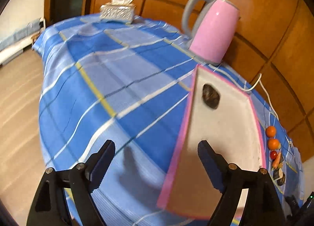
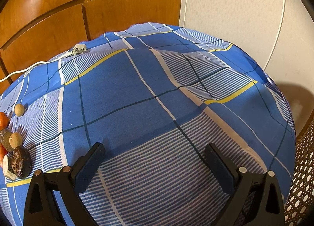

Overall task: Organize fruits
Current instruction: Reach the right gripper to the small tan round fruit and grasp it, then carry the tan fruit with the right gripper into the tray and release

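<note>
lying in white tray [image 1: 231,128]: dark mottled fruit [image 1: 211,96] | left gripper [image 1: 157,159] spread, empty | right gripper [image 2: 155,164] spread

Dark fruit [image 1: 211,96] on pink-rimmed tray [image 1: 225,128], oranges [image 1: 271,131] just beside it

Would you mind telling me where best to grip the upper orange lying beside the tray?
Probably across the middle of the upper orange, coming from above. It is round, so its widest part suits the pads, and the tray rim on one side and the second orange just below crowd a sideways approach.
</note>
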